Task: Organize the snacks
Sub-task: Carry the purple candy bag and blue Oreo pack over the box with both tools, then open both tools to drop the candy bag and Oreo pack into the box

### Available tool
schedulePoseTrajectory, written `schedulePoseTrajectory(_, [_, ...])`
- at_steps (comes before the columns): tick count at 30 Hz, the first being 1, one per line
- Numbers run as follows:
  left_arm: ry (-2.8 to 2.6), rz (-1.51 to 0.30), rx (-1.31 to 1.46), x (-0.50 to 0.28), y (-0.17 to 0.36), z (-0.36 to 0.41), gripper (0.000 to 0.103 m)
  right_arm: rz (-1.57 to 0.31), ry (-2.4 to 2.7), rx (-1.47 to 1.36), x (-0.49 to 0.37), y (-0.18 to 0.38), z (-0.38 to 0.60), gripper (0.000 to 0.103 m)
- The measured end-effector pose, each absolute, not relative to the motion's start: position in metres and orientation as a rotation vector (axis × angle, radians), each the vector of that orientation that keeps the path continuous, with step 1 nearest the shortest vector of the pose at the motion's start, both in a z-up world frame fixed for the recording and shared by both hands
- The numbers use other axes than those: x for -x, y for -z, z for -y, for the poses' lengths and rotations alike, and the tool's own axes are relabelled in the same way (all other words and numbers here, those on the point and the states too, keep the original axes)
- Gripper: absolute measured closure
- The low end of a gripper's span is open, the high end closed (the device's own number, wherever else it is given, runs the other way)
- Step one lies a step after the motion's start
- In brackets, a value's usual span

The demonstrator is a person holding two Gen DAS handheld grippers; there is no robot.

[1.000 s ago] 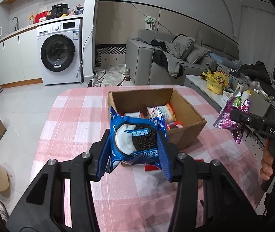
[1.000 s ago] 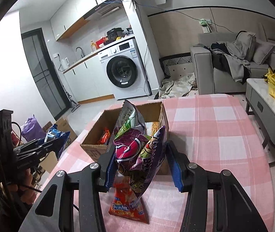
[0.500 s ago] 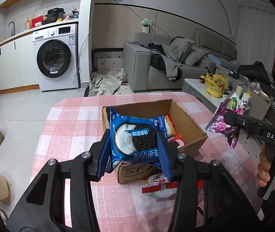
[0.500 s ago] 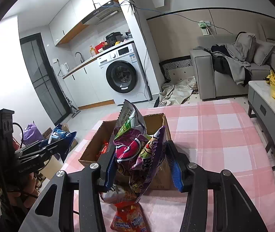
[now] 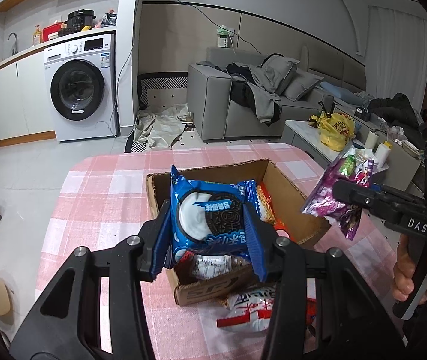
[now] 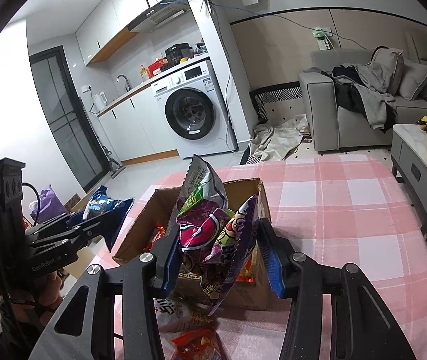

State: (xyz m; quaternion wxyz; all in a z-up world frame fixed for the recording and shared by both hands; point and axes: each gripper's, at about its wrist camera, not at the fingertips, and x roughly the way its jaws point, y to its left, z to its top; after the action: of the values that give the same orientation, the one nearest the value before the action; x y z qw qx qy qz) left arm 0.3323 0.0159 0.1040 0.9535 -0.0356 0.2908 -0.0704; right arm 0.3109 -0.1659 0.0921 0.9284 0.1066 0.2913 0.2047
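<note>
Blue cookie packet [image 5: 210,219] stands upright, face-on, above cardboard box [image 5: 285,186].

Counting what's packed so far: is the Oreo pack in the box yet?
Not yet. The Oreo pack is clamped in the left gripper, held above the open box, which already holds other snacks.

Bench [image 5: 105,198]: covered with a pink-and-white checked cloth, rounded far corners. Items resting on it: one open cardboard box [image 5: 285,186] near the middle, holding snack packets; one white-and-red snack packet [image 5: 252,309] against the box's near side; one red-orange packet [image 6: 198,345] at the near edge.
</note>
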Motion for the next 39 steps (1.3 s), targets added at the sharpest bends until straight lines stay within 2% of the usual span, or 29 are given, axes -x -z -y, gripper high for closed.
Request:
schedulePoseTrajectory(22, [0.156,-0.643,0.034,-0.404,-0.064,0.009,0.061,-0.665,-0.46,-0.143,-0.365,-0.06,0.129,0.055])
schedulePoseTrajectory(39, [0.125,-0.675,-0.017,-0.425,-0.044,0.023,0.061,-0.706,-0.437,-0.092,-0.387,-0.044,0.117,0.055])
